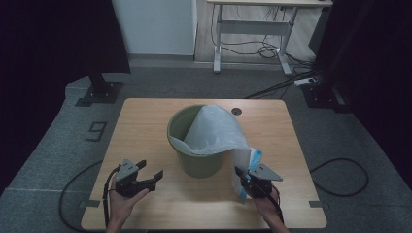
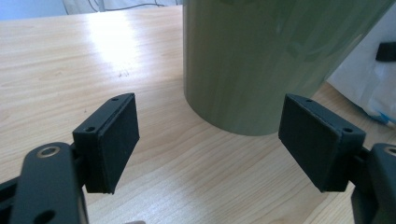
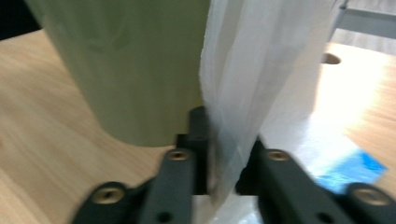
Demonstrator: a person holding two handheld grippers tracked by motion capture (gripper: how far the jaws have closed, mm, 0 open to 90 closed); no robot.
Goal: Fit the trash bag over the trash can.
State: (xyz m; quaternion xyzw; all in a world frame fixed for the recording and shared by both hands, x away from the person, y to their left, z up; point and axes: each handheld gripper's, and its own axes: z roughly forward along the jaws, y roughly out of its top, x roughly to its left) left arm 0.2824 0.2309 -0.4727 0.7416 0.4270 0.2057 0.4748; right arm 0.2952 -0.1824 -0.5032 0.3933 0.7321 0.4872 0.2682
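A green waste bin [image 1: 197,162] stands in the middle of the wooden table [image 1: 141,121]. A white plastic bag [image 1: 214,128] billows out of its top and hangs down its right side to the tabletop, with a blue printed patch [image 1: 256,156] near the bottom. My right gripper [image 1: 241,175] is at the bin's front right. In the right gripper view my right gripper [image 3: 226,154] is shut on the hanging bag [image 3: 261,70], close beside the bin wall [image 3: 130,60]. My left gripper [image 1: 151,170] is held at the bin's front left. It stands open [image 2: 210,140] with nothing between its jaws and points at the bin [image 2: 261,56].
A round cable hole [image 1: 236,111] lies in the table behind the bin. Beyond the table are a desk frame [image 1: 252,29] with loose cables [image 1: 277,87] on the floor and a black stand base [image 1: 99,92] at the left.
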